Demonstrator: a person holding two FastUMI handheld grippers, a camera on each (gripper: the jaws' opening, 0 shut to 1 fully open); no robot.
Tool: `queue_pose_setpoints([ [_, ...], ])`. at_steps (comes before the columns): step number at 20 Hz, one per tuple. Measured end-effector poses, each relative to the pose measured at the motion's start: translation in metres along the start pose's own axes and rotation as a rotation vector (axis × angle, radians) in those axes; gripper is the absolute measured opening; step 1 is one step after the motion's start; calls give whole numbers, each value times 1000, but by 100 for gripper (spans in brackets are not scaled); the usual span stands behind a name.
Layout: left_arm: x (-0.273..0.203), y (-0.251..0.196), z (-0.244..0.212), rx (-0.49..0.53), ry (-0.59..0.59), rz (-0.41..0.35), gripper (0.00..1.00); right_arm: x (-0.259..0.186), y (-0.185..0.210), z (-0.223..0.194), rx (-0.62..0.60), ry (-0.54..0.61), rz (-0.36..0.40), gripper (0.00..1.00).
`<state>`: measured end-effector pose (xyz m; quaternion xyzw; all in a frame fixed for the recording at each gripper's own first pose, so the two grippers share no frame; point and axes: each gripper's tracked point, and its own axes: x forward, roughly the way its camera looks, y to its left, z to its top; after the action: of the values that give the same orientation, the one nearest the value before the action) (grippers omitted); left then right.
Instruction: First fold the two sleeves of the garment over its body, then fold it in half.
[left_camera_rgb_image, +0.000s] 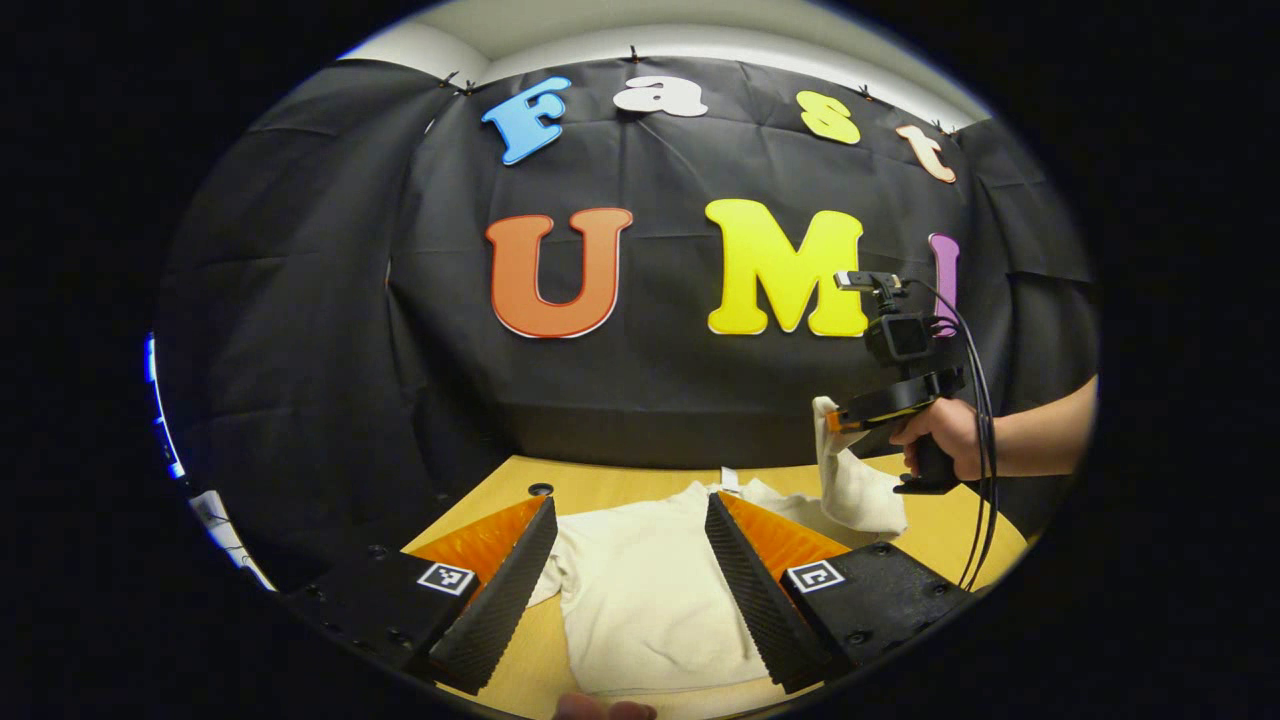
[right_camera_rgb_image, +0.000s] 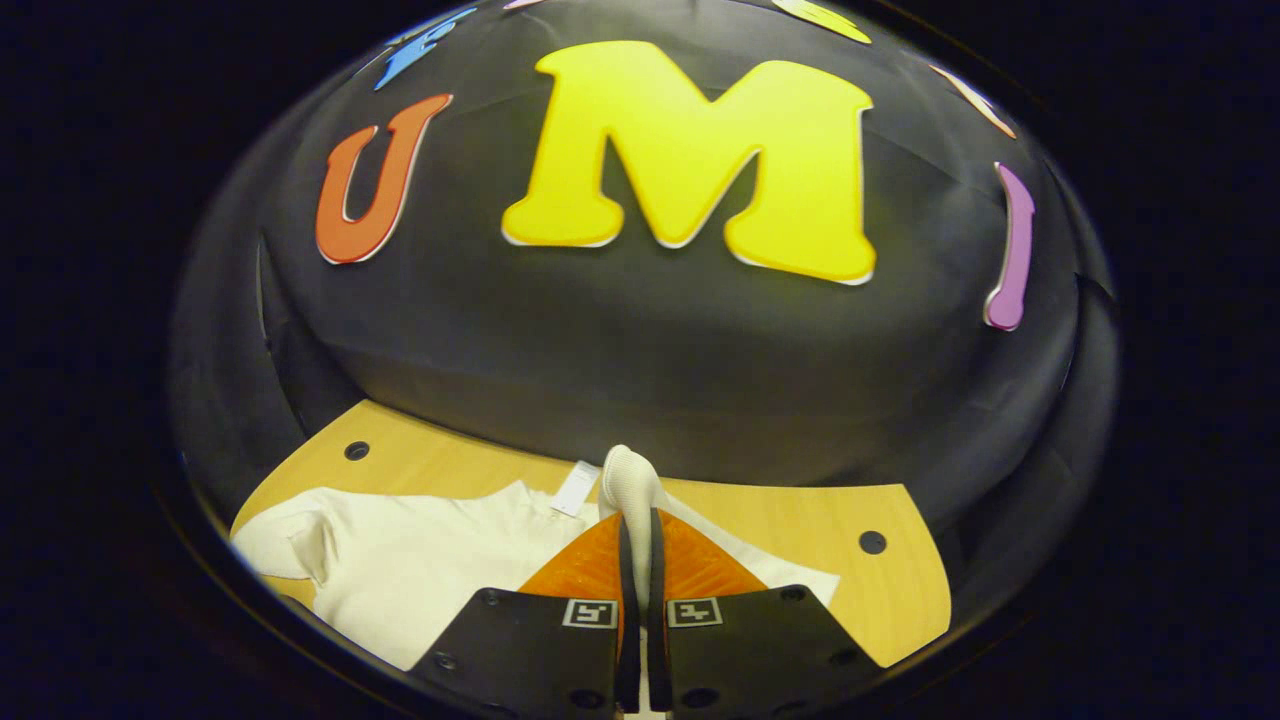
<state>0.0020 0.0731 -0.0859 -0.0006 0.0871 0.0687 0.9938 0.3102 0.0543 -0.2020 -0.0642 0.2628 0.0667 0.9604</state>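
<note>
My right gripper (right_camera_rgb_image: 637, 545) is clamped on a sleeve (right_camera_rgb_image: 630, 485), which pokes out at twelve o'clock. My left gripper (left_camera_rgb_image: 630, 540) gapes wide, the garment (left_camera_rgb_image: 650, 590) lying between its jaws on the table (left_camera_rgb_image: 600, 487).

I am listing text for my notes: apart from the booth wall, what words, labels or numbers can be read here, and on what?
White tag at the collar of the garment: too small to read.
Square markers on the left gripper and the right gripper: patterns only, no words.
No readable text elsewhere.
</note>
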Motion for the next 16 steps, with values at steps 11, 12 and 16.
queue_pose_setpoints([
  [11, -14, 93, -25, -67, 46, 150, 97, 79, 210, -103, -173, 200, 180, 5],
  [12, -17, 101, -30, -76, 50, 160, 98, 83, 218, -108, -162, 208, 188, 5],
  [16, -21, 114, -42, -111, 78, 191, 97, 94, 238, -129, -135, 260, 210, 13],
])
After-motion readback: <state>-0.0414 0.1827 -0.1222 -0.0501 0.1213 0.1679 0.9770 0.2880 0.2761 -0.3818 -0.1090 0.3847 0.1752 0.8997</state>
